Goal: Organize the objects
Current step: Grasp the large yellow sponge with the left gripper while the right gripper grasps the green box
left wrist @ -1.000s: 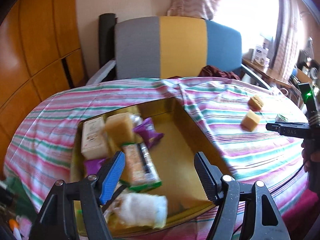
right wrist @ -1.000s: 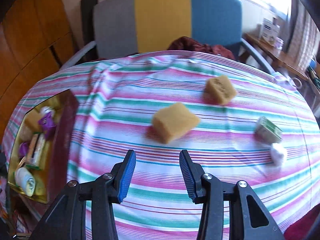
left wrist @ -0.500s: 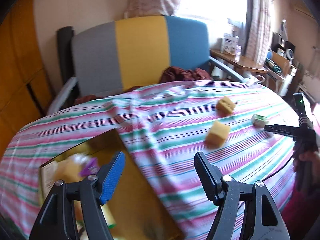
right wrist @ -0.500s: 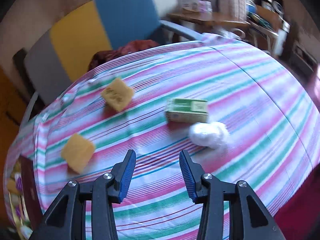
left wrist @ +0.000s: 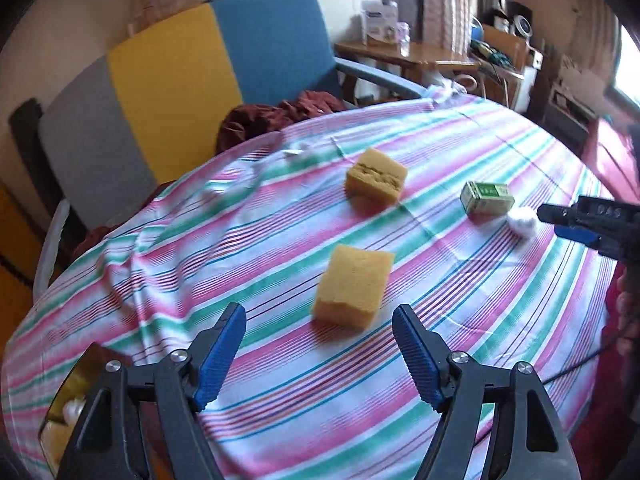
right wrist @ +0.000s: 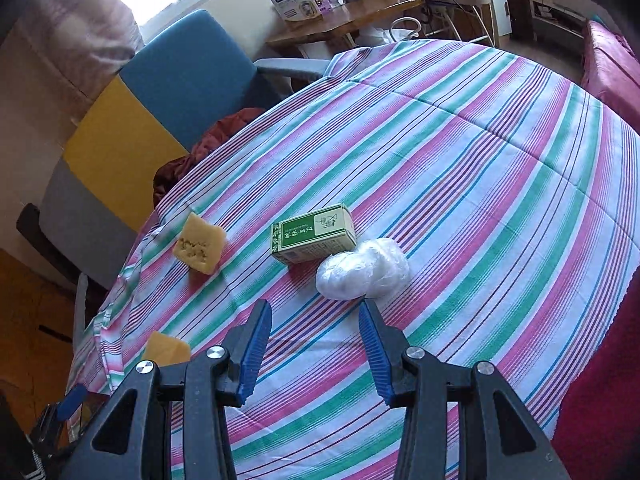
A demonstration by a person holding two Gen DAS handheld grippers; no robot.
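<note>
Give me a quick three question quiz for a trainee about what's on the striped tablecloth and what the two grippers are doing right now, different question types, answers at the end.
1. True or false: the left gripper is shut on the near sponge.
2. Multiple choice: which thing lies directly in front of the right gripper? A) the white plastic-wrapped bundle B) the far sponge C) the armchair
3. Fill in: the green box lies right next to the ____.

Key
1. False: both jaws stand apart, with the sponge ahead of them on the striped tablecloth.
2. A
3. white plastic-wrapped bundle
</note>
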